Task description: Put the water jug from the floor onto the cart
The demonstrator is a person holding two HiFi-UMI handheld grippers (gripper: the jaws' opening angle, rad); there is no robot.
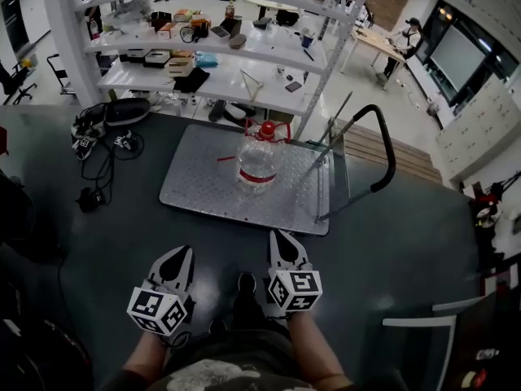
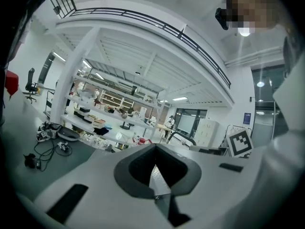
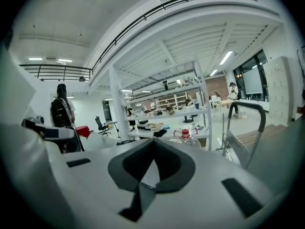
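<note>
Water jug: the clear jug [image 1: 260, 163] with a red cap and red handle was seen standing upright on the cart, near the middle of the deck, toward its far edge.
Cart: a flat metal deck [image 1: 203, 190] was set on the dark floor, with a black push handle [image 1: 389, 149] raised at its right end.
Left gripper: it [image 1: 185, 252] was held low over the floor, on the near side of the cart and well apart from the jug; its jaws were pressed together with nothing between them, as confirmed in the left gripper view [image 2: 155, 150].
Right gripper: it [image 1: 278, 237] was held just beside the left one, near the deck's front edge; its jaws were likewise closed on nothing [image 3: 153, 145], and the jug [image 3: 187, 138] was seen beyond them.
Marker cubes: one [image 1: 159, 309] was carried on the left gripper, another [image 1: 295, 290] on the right.
Background: white shelving [image 1: 244, 47] loaded with small items was seen behind the cart, and cables [image 1: 98, 157] were left lying on the floor to its left.
</note>
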